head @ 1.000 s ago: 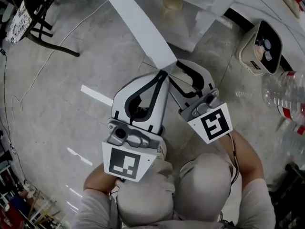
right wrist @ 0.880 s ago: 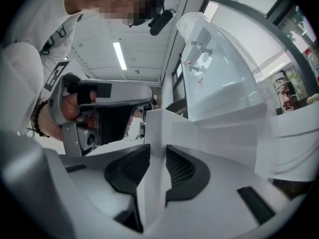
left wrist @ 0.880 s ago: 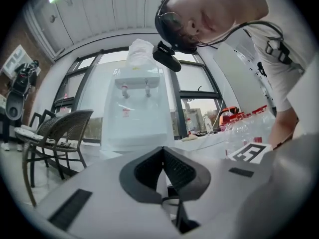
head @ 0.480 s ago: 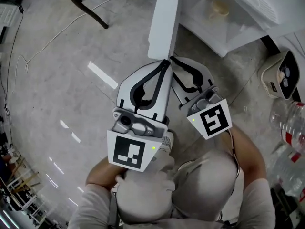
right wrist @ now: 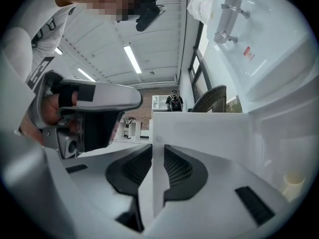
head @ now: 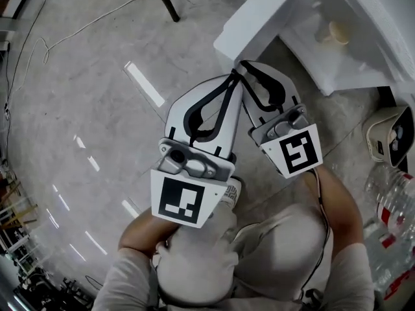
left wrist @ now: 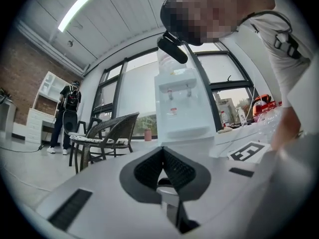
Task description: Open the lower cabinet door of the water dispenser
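Swung round since a second ago, the lower cabinet door (head: 259, 24) ran toward eleven o'clock in the head view and now runs toward one o'clock, standing open off the water dispenser (head: 369, 11). At its near edge the right gripper (head: 242, 65) pinches the panel, its jaws having just been closing. At that gripper's eight o'clock, the left gripper (head: 232, 78) is pressed together on nothing.

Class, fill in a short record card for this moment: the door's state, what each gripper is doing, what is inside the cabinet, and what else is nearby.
door: open, swung out from the water dispenser
right gripper: jaws have just been closing, now clamped on the door's edge
left gripper: jaws together, nothing between them, beside the right gripper
inside cabinet: a pale cup
nearby: clear bottles on the floor to the right
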`<state>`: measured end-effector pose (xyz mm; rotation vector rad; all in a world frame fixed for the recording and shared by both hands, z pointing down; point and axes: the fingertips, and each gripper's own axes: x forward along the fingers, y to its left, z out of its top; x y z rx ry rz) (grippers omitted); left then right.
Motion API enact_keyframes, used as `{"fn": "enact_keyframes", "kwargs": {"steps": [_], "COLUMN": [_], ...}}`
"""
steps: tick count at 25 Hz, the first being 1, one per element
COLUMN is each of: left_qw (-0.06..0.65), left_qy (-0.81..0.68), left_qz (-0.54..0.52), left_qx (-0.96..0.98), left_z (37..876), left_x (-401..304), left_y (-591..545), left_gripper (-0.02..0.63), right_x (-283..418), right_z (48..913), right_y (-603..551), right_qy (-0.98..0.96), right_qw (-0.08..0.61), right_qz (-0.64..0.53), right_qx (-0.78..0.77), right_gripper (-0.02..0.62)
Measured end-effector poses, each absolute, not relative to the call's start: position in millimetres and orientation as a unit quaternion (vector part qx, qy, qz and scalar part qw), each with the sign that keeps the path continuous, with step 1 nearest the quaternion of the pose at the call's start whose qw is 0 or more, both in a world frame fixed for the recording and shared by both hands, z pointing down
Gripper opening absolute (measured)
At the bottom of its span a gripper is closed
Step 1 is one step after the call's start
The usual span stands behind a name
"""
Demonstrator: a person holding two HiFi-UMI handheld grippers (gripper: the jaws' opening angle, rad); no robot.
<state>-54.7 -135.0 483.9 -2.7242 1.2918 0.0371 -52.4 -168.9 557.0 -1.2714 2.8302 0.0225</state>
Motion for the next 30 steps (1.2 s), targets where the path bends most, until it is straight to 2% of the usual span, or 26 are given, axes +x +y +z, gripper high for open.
{"fn": "enact_keyframes", "kwargs": {"steps": [15,30], "left_qw": [0.031,0.018], "left_qy": [0.493,0.521], "left_qz": [-0.032,-0.016], "left_qx": [-0.869,-0.853], "left_z": [544,547], "left_x": [-98,-135], "left_y": [-169,-179], "left_gripper": [0.002,0.003], "right_x": [-81,-113], "right_z": [560,565], "right_y": [-194,-237], "right_qy": [0.912,0.904], "right_qw": [0.013,0.01], "right_qz": [0.004,0.001], "right_qx": [-0.411,-0.427], "right_gripper": [0.078,0.046]}}
